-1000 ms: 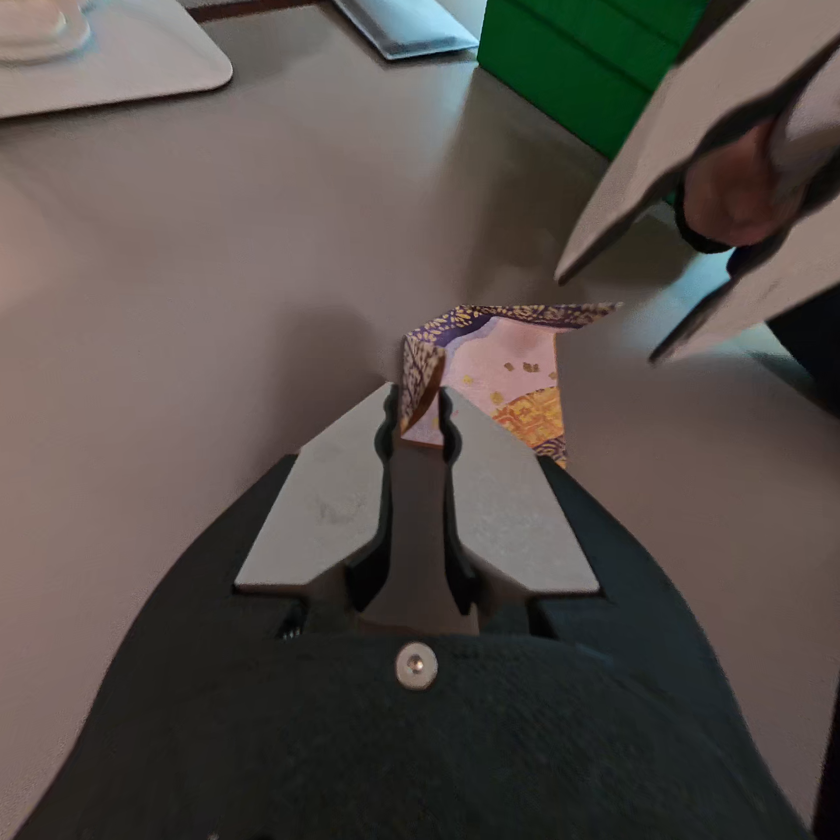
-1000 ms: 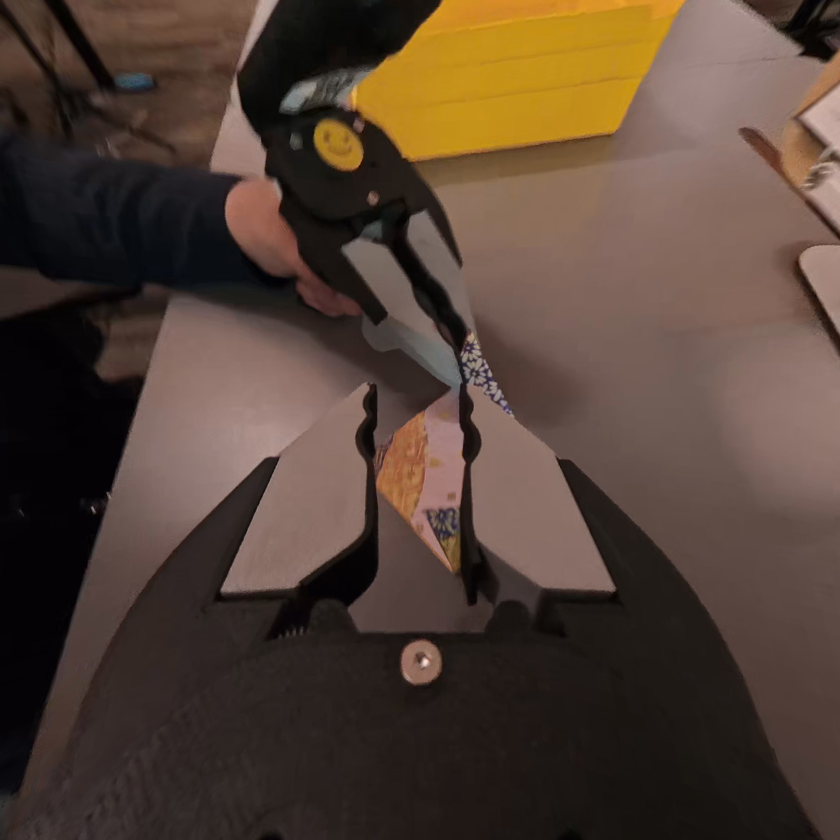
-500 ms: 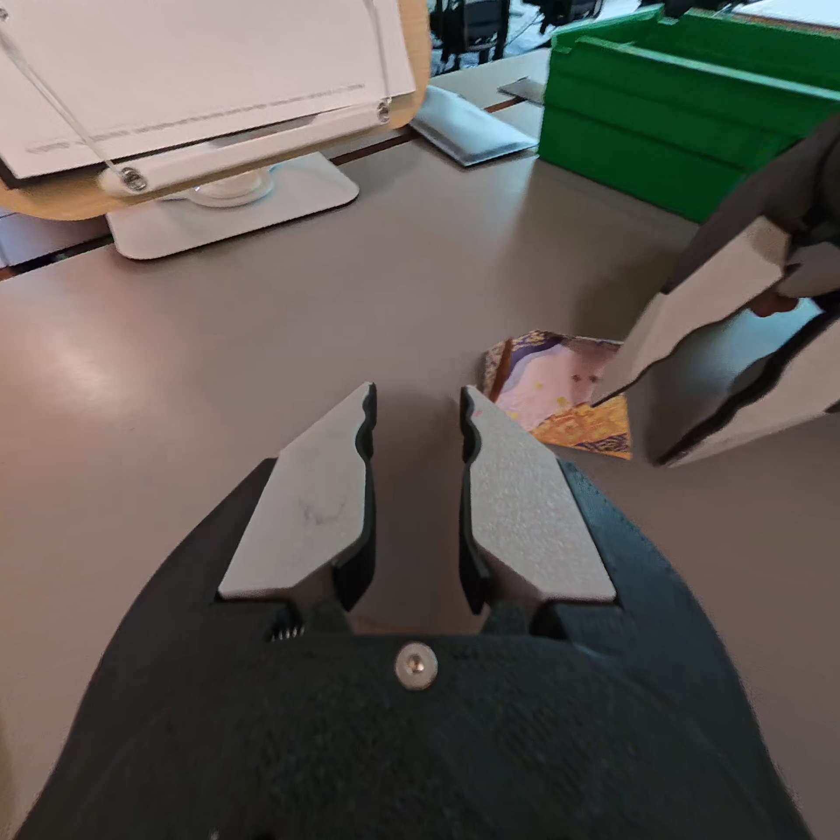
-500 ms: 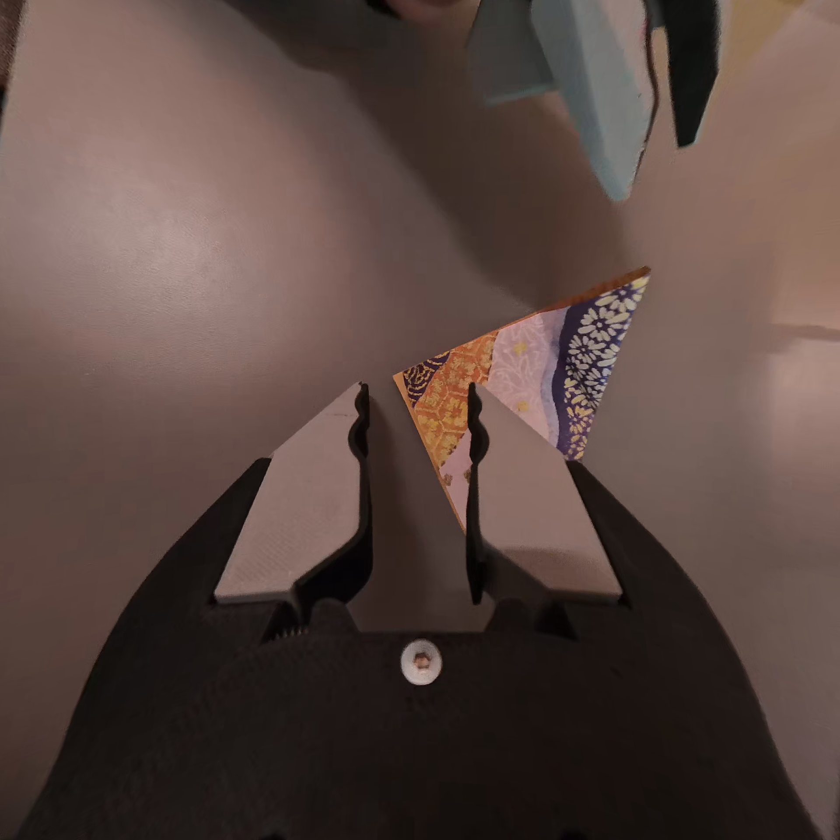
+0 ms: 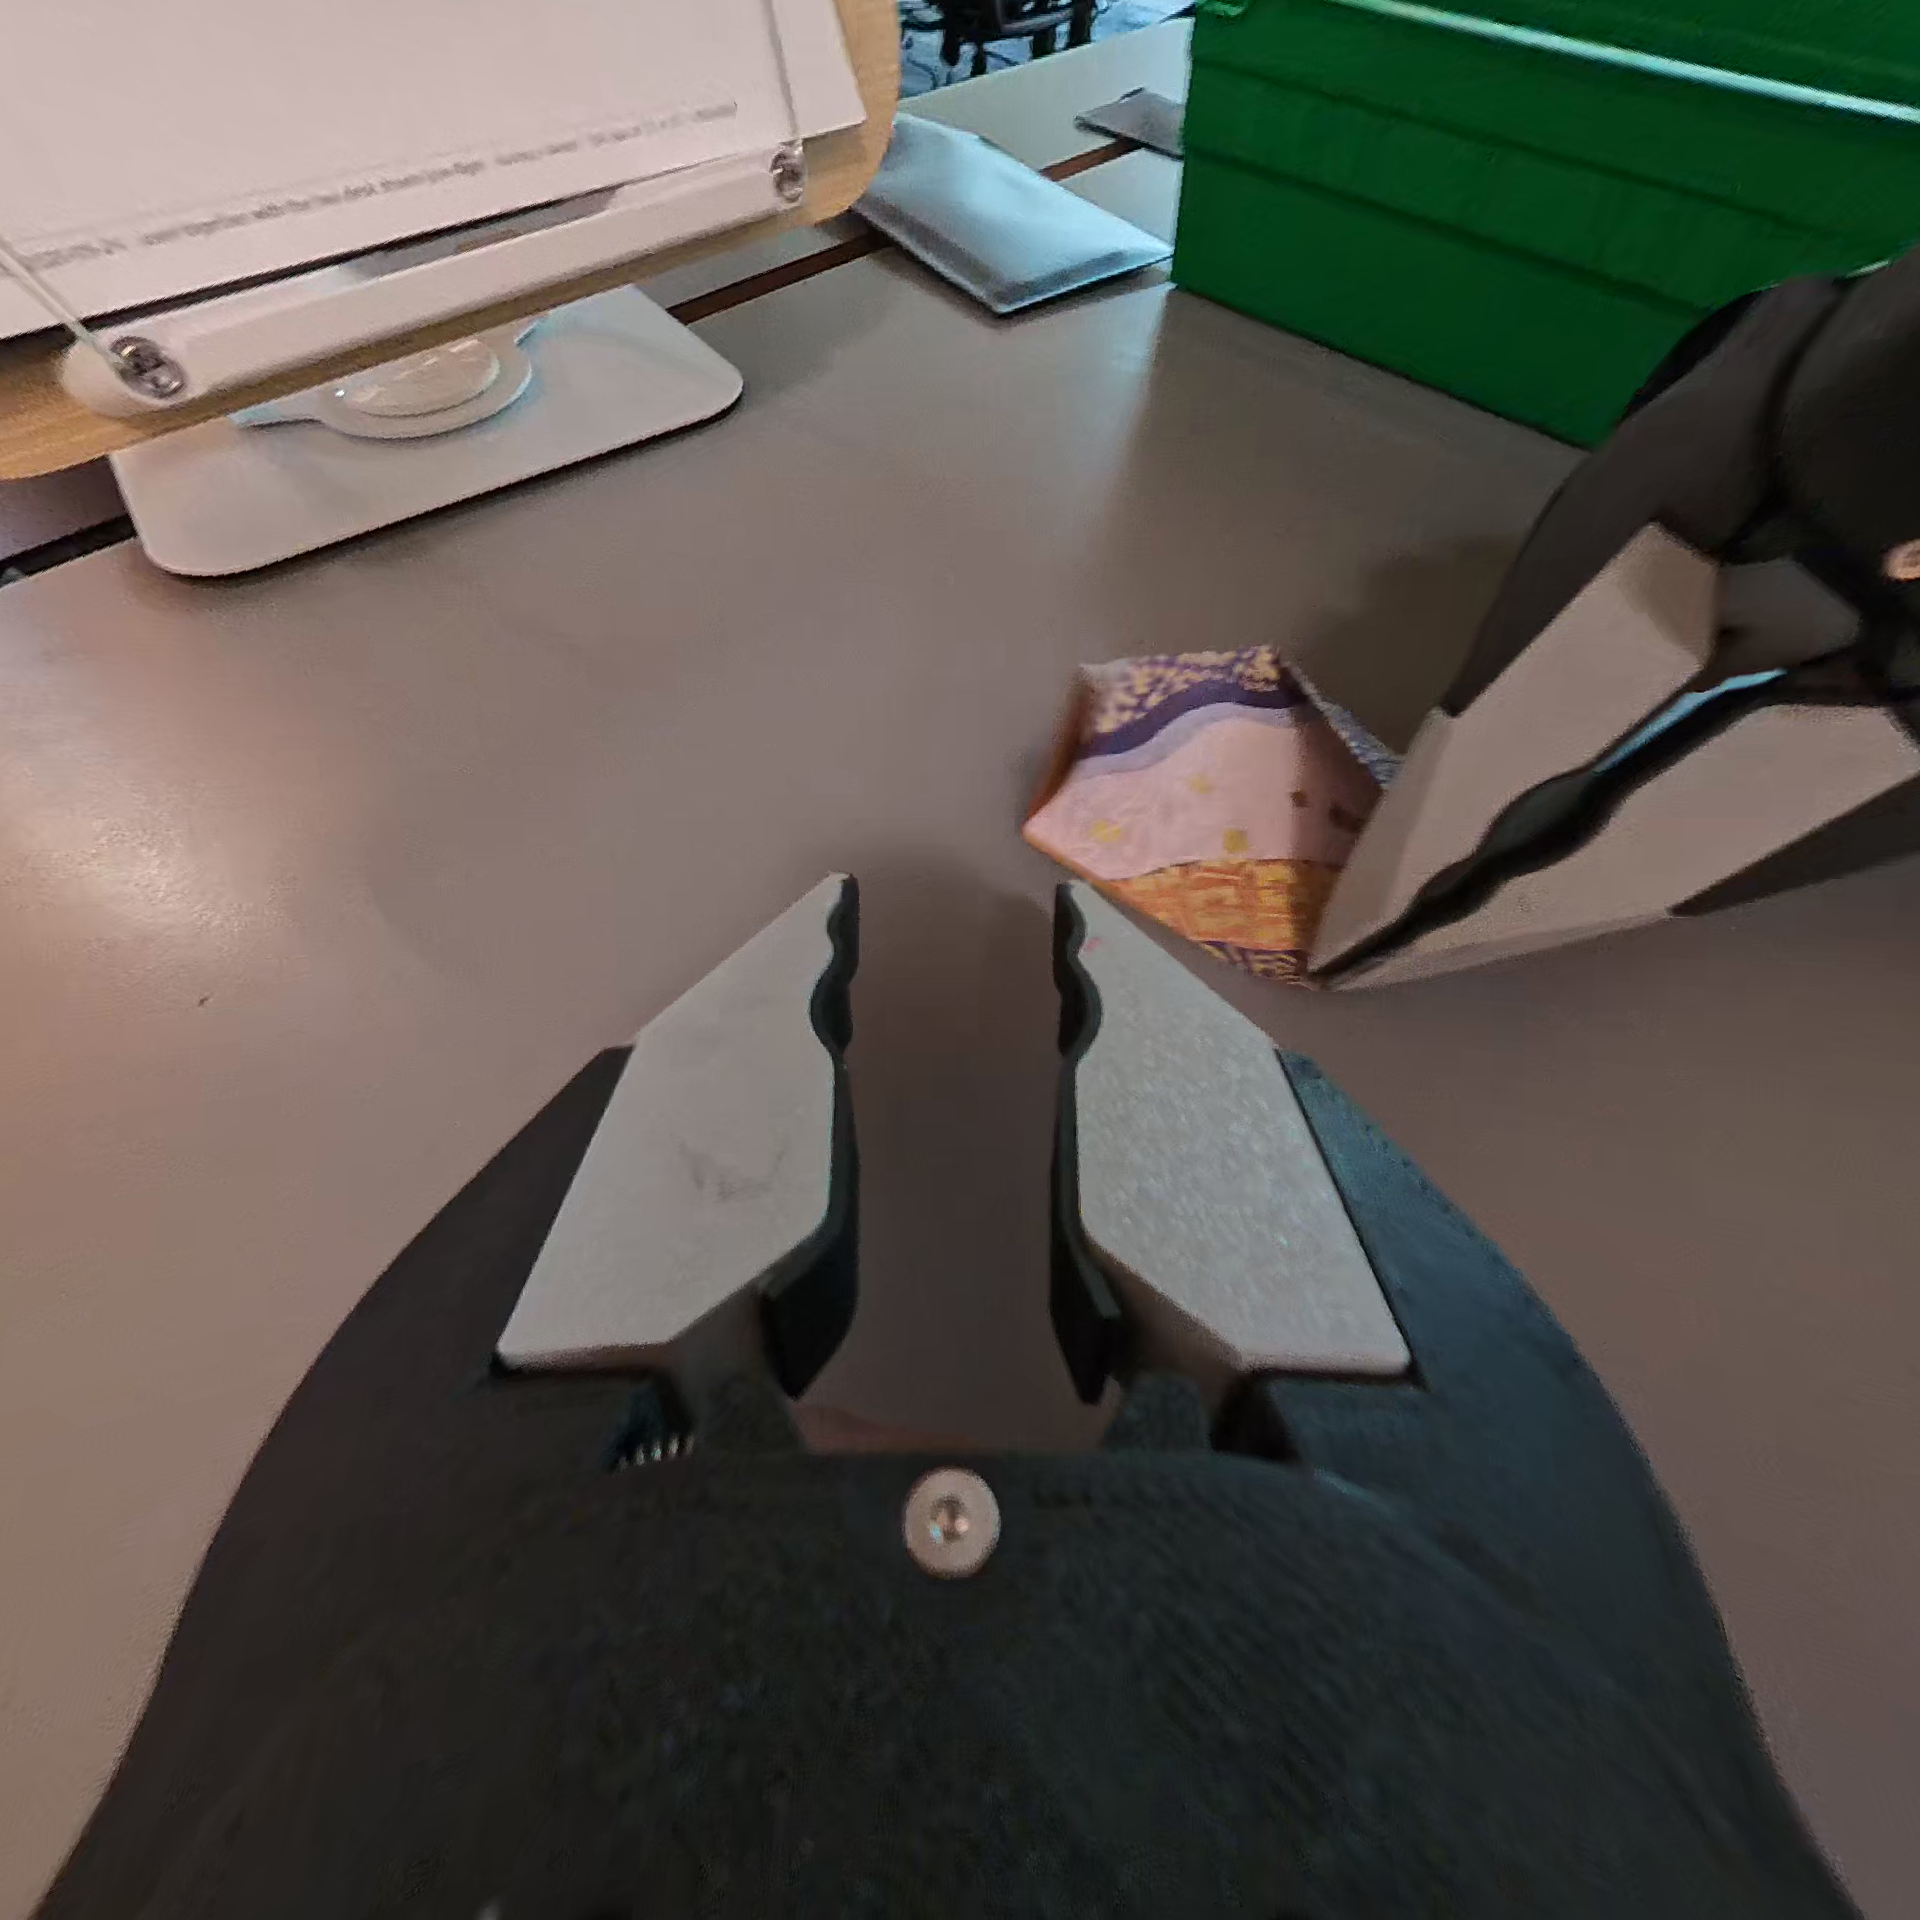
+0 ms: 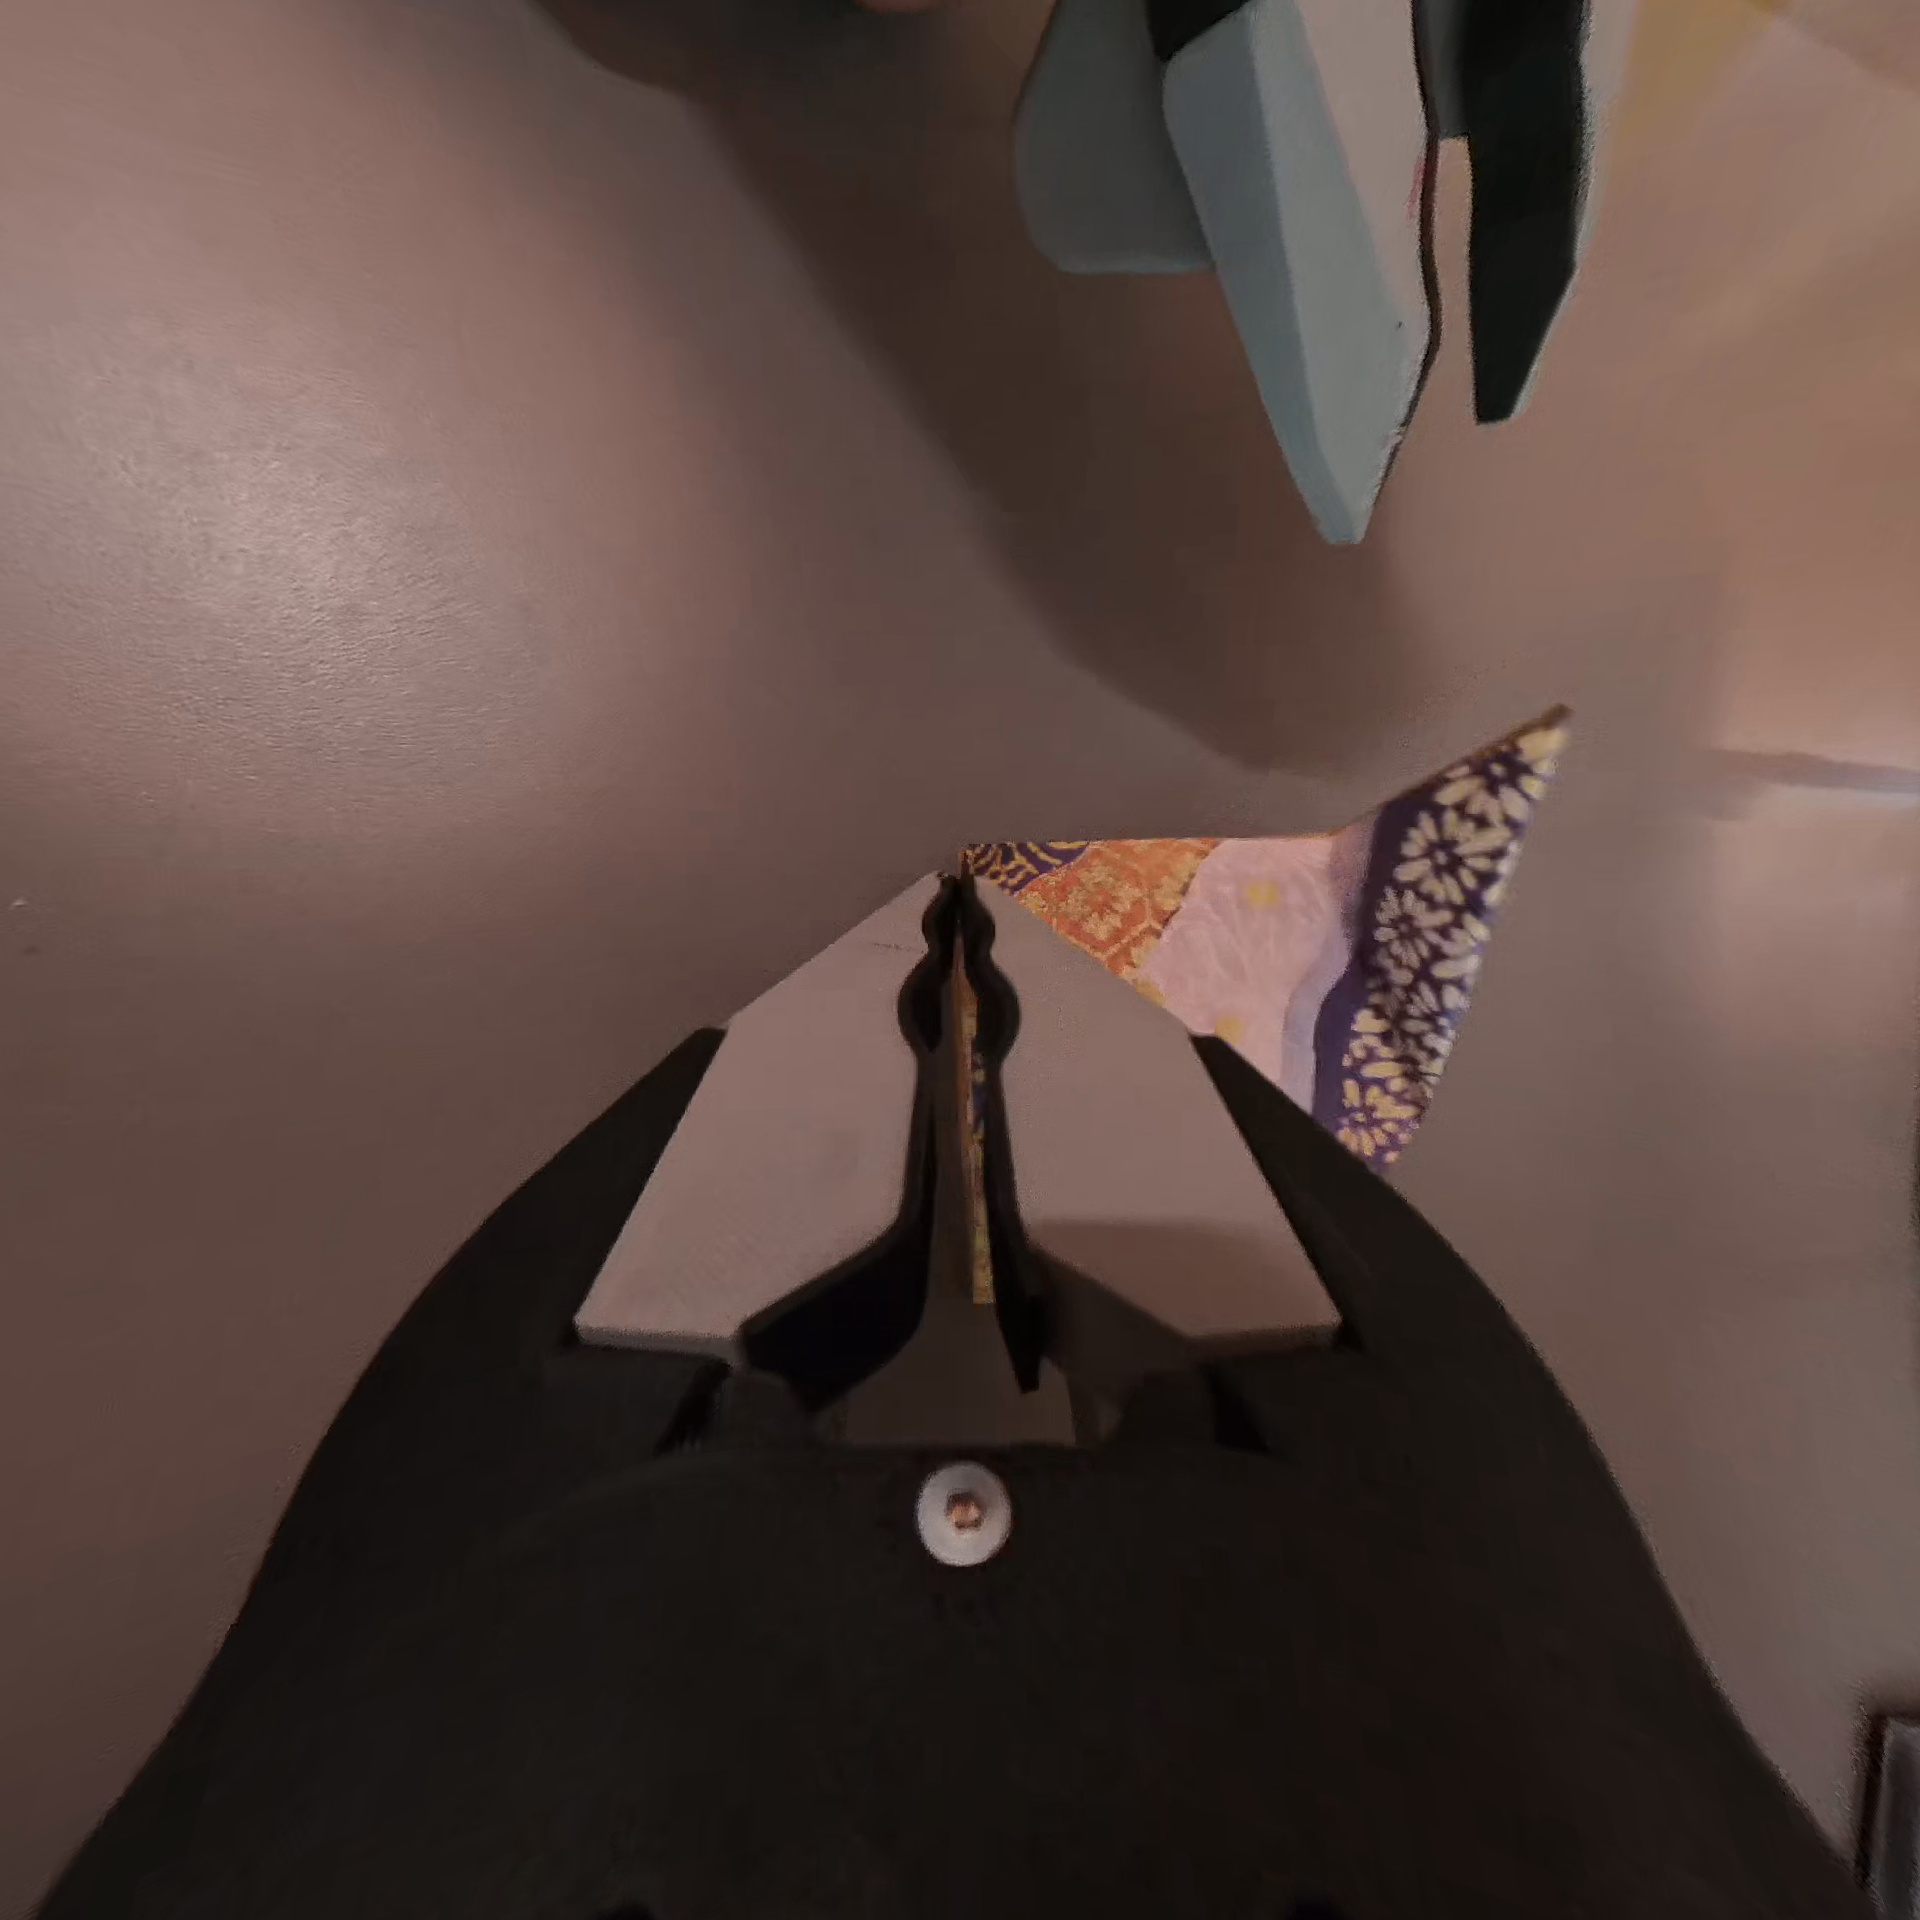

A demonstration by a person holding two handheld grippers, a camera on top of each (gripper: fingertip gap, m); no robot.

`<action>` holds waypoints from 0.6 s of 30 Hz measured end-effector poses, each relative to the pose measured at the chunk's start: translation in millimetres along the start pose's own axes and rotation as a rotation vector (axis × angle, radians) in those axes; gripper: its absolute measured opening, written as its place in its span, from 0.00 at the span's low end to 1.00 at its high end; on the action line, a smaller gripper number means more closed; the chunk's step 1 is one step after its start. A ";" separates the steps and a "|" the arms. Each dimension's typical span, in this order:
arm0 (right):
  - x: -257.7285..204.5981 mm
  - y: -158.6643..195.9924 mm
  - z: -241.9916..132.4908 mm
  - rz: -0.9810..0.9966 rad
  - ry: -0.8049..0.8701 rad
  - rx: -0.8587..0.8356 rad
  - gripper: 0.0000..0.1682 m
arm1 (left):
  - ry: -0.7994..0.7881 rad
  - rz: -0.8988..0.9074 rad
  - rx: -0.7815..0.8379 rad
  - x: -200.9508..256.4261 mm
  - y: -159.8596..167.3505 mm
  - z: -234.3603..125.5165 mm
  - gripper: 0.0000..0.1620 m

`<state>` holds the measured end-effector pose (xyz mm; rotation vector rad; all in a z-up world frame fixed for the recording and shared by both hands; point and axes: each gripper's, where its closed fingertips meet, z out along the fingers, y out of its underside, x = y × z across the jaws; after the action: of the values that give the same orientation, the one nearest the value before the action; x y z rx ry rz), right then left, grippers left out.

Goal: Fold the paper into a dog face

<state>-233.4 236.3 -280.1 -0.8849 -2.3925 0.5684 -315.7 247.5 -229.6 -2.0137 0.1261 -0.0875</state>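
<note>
The folded patterned paper, pink, purple and gold, sits on the grey table right of centre in the left wrist view. My left gripper is open and empty, a short way to the paper's left. My right gripper is shut on the paper, pinching its gold corner; the rest of the paper sticks out to the right. In the left wrist view the right gripper comes in from the right onto the paper's near corner. In the right wrist view the left gripper hangs above the paper, apart from it.
A white stand holding a board with a white sheet is at the back left. A green crate stands at the back right, with a grey flat pouch beside it. Across from one pair of fingers to the other is roughly 10 cm.
My left gripper let go of the paper, opened and drew back to the left. My right gripper closed on the paper's gold corner. The paper now lies lower on the table.
</note>
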 end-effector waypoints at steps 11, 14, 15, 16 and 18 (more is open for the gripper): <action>19.8 -7.0 -23.4 0.208 -0.047 0.147 0.00 | 0.157 0.369 -0.057 50.9 12.4 7.7 0.23; 25.0 -15.4 -38.9 0.277 -0.090 0.249 0.00 | 0.198 0.428 -0.129 68.3 21.2 15.9 0.25; 25.8 -17.0 -42.8 0.298 -0.109 0.275 0.00 | 0.212 0.450 -0.118 75.2 19.0 17.1 0.25; 26.2 -18.1 -45.9 0.315 -0.128 0.298 0.00 | 0.207 0.480 -0.099 79.1 15.5 18.6 0.25; 24.5 -18.5 -49.5 0.336 -0.172 0.328 0.00 | 0.160 0.552 -0.075 79.1 10.3 22.7 0.25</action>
<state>-228.4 250.1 -223.8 -1.1303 -2.2130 1.1717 -235.1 253.3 -248.3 -1.9762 0.7884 0.1101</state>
